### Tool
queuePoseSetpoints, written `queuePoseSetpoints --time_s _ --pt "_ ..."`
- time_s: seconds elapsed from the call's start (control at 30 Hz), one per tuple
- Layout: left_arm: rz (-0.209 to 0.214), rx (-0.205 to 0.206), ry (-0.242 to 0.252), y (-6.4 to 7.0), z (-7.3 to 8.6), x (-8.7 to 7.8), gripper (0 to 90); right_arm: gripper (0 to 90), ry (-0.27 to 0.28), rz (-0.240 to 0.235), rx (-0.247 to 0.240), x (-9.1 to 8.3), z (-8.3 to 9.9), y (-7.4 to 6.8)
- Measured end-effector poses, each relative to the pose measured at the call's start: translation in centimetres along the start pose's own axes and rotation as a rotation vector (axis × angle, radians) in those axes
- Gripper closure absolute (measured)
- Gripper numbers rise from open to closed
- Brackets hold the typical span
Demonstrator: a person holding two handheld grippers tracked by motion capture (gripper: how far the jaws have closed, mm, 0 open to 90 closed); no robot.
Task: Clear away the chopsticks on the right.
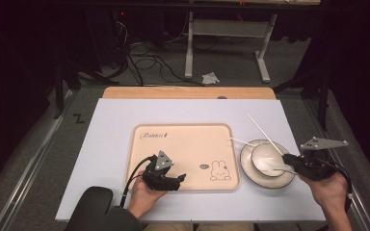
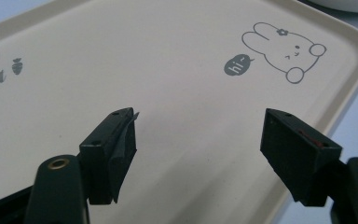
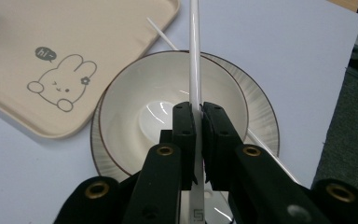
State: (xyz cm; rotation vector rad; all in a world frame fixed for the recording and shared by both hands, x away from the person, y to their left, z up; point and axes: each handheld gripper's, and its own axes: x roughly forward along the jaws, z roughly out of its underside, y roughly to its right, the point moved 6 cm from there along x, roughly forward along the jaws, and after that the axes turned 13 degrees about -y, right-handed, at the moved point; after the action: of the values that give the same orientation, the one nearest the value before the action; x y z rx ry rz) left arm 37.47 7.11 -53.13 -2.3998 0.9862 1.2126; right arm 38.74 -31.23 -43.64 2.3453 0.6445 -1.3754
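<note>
right gripper view | right claw (image 3: 196,116) clamps white chopstick (image 3: 195,56) | left claw (image 2: 198,135) wide | tray (image 2: 121,56) reads "hi~"

Table (image 1: 106,144) w/ tray, plate, chopstick on it.

White top, wooden strip (image 1: 188,92) along far edge. Beige tray (image 1: 183,139) lies flat at centre, rabbit drawing in its near-right corner. Just right of tray: striped-rim plate (image 1: 246,168) w/ bowl (image 1: 265,155) on it. One white chopstick (image 1: 241,141) lies partly under plate's far-left rim, tip near tray corner.
</note>
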Motion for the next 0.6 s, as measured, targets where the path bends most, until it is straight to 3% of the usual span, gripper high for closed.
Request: queuePoseSetpoints --time_s 0.37,0.6 --pt "0.0 -0.002 0.01 0.0 -0.1 -0.2 27.5 86.0 0.013 -0.051 -0.011 1.0 -1.1 -2.6" --pt "-0.003 0.006 0.007 0.2 0.0 -0.2 27.6 86.0 0.015 -0.059 -0.031 1.6 -1.7 -4.1"
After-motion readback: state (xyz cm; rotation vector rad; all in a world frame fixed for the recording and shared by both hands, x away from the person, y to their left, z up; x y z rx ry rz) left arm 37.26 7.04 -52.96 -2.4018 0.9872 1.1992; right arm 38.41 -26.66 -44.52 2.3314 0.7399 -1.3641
